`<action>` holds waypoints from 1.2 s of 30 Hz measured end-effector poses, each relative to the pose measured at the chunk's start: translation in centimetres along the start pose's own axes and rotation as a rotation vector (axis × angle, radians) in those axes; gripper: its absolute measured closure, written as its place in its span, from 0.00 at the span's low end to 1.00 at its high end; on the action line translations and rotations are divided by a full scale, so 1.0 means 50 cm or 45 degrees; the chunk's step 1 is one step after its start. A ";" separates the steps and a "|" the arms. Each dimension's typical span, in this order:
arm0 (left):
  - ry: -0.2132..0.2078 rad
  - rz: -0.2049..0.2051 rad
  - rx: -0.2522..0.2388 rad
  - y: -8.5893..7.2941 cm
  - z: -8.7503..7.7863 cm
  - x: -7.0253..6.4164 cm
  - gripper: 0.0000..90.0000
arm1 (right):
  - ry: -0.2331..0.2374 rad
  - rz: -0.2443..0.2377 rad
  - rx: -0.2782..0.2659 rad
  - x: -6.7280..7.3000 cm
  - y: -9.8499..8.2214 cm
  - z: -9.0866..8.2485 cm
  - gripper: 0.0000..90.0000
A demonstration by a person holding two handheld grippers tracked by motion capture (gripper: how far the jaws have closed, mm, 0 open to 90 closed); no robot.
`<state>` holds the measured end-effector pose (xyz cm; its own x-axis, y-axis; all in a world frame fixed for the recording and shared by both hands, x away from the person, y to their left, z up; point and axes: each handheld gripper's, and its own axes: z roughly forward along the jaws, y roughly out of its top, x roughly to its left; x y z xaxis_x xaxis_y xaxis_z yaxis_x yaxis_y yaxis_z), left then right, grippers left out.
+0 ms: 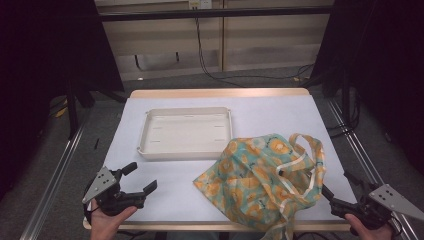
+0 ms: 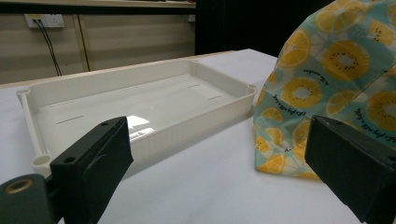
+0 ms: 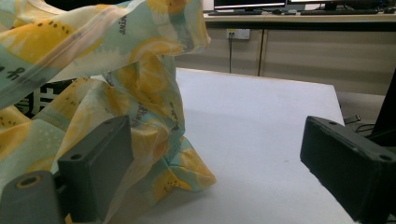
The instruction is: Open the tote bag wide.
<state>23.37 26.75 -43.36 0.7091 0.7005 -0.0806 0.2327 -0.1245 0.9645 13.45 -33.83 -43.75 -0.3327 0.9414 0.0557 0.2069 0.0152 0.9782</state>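
High view: a table (image 1: 165, 200) with a white top and a pale wooden edge fills the middle of the frame. A shallow cream tray (image 1: 186, 153) lies flat at centre, slightly left. A crumpled cloth bag (image 1: 260, 180), teal with orange and yellow fruit slices, lies at lower centre right; its upper left edge is just beside the tray's near right corner, and its handles (image 1: 312, 155) loop toward the right. At lower left, the left gripper (image 1: 140, 179) is held in a hand (image 1: 107, 222), jaws spread wide with nothing between them, well apart from both bag and tray. At lower right, the right gripper (image 1: 336, 189) is held in the other hand (image 1: 367, 230), near the bag's right edge.

Left gripper view: the two black jaws stand wide apart at the lower corners, empty; the tray (image 2: 140, 140) lies across the centre and the bag (image 2: 336, 79) fills the right side.

Right gripper view: the jaws stand wide apart and grip nothing. The bag (image 3: 93, 93) rises in the left half, its folds close behind the left jaw; whether cloth touches that jaw cannot be told. Bare table top (image 3: 261, 140) lies between the jaws.
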 end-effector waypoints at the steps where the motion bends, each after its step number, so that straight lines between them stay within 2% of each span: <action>1: -0.001 -0.002 -0.002 0.000 0.001 0.000 0.08 | 0.004 0.001 0.001 0.000 0.000 0.000 0.11; 3: 0.001 -0.014 -0.001 0.000 0.001 0.000 0.09 | 0.001 0.000 0.000 0.001 0.000 0.000 0.11; 6: -0.003 0.001 0.021 0.000 0.000 0.001 0.12 | 0.014 0.003 0.009 0.002 0.001 -0.004 0.15; 9: -0.010 -0.006 0.023 0.001 0.003 -0.004 0.15 | 0.024 -0.002 0.013 0.000 0.002 -0.007 0.16; 12: -0.031 0.025 0.042 0.002 0.004 -0.011 0.22 | 0.041 0.011 0.013 -0.001 0.003 -0.010 0.21; 13: -0.042 0.044 0.059 0.002 0.005 -0.015 0.23 | 0.057 0.027 0.028 -0.001 0.004 -0.011 0.25; 14: -0.053 0.053 0.062 0.003 0.006 -0.019 0.28 | 0.089 0.023 0.036 0.001 0.005 -0.013 0.33; 16: -0.066 0.075 0.075 0.004 0.007 -0.025 0.30 | 0.098 0.022 0.045 0.001 0.007 -0.014 0.33; 17: -0.074 0.066 0.075 0.004 0.008 -0.028 0.33 | 0.126 0.028 0.037 0.002 0.011 -0.016 0.38; 20: -0.115 0.056 0.078 0.004 0.007 -0.033 0.37 | 0.131 0.026 0.034 0.003 0.015 -0.020 0.41; 21: -0.126 0.053 0.071 0.004 0.006 -0.035 0.38 | 0.154 0.028 0.028 0.004 0.021 -0.024 0.44; 22: -0.128 0.072 0.066 0.006 0.004 -0.036 0.38 | 0.154 0.028 0.028 0.004 0.021 -0.024 0.44; 23: -0.137 0.070 0.063 0.005 0.005 -0.038 0.41 | 0.186 0.030 0.021 0.005 0.030 -0.030 0.46; 24: -0.165 0.047 0.075 0.002 0.012 -0.046 0.43 | 0.190 0.029 0.016 0.006 0.035 -0.032 0.47; 25: -0.165 0.047 0.075 0.002 0.012 -0.046 0.45 | 0.190 0.029 0.016 0.006 0.035 -0.032 0.47; 26: -0.185 0.070 0.108 0.003 0.017 -0.050 0.45 | 0.198 0.039 0.001 0.006 0.039 -0.034 0.47; 27: -0.201 0.078 0.109 0.003 0.020 -0.053 0.47 | 0.216 0.058 -0.004 0.009 0.043 -0.036 0.48; 28: -0.214 0.100 0.111 0.009 0.026 -0.063 0.50 | 0.228 0.047 -0.011 0.013 0.049 -0.036 0.48; 30: -0.228 0.097 0.108 0.012 0.028 -0.070 0.51 | 0.246 0.039 -0.014 0.015 0.052 -0.035 0.48; 32: -0.242 0.118 0.115 0.019 0.033 -0.078 0.55 | 0.279 0.022 -0.020 0.020 0.061 -0.032 0.46; 34: -0.263 0.102 0.120 0.025 0.042 -0.088 0.56 | 0.289 0.017 -0.027 0.027 0.071 -0.028 0.43; 35: -0.273 0.117 0.130 0.028 0.044 -0.090 0.55 | 0.309 -0.018 -0.026 0.034 0.083 -0.022 0.40; 36: -0.283 0.123 0.119 0.032 0.051 -0.095 0.55 | 0.309 -0.018 -0.026 0.034 0.083 -0.022 0.40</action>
<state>22.07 21.42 -42.10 0.8575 0.5118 -0.0526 0.2101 -0.2551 0.9438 12.73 -32.53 -39.36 -0.5471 0.8326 0.0863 0.1830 0.0184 0.9829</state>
